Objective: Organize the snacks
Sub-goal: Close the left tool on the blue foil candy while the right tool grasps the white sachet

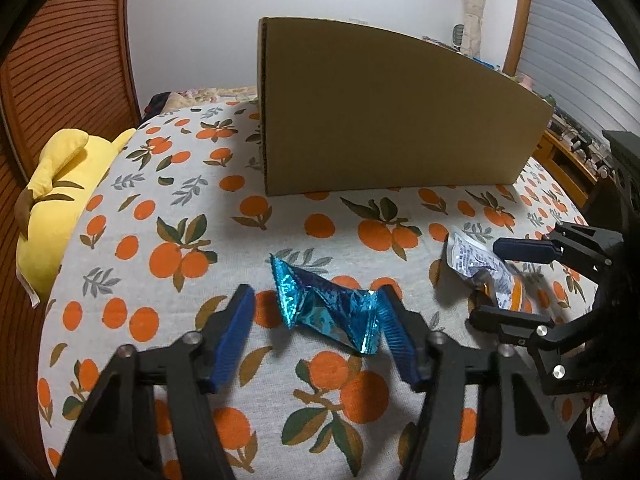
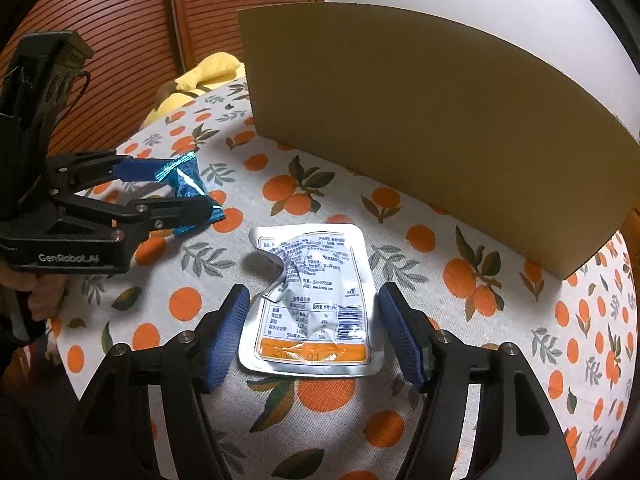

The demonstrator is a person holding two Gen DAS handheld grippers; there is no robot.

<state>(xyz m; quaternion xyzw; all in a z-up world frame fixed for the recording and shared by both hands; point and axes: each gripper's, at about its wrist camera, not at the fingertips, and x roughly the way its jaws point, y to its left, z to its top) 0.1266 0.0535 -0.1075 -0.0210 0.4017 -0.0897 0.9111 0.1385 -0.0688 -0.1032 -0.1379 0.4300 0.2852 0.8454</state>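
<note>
Cloth (image 1: pixel 224 240): white with oranges and leaves
Plush toy (image 1: pixel 56 216): yellow, at cloth's left edge
Doors (image 2: pixel 120 40): brown, slatted

Surface: a bed (image 1: pixel 120 208) under a pale cover printed with oranges and leaves — the print runs across all of it.
Back: a cardboard box (image 1: pixel 392 112) stands upright on the cover, plain side to both cameras.
Middle: a crinkled blue foil snack packet (image 1: pixel 324 304) lies on the cover.
Right of it: a white and orange snack pouch (image 2: pixel 312 300), creased, lying printed side up — well apart from the box.
Left edge: a yellow plush toy (image 1: pixel 56 208) rests against the bed's side.
</note>
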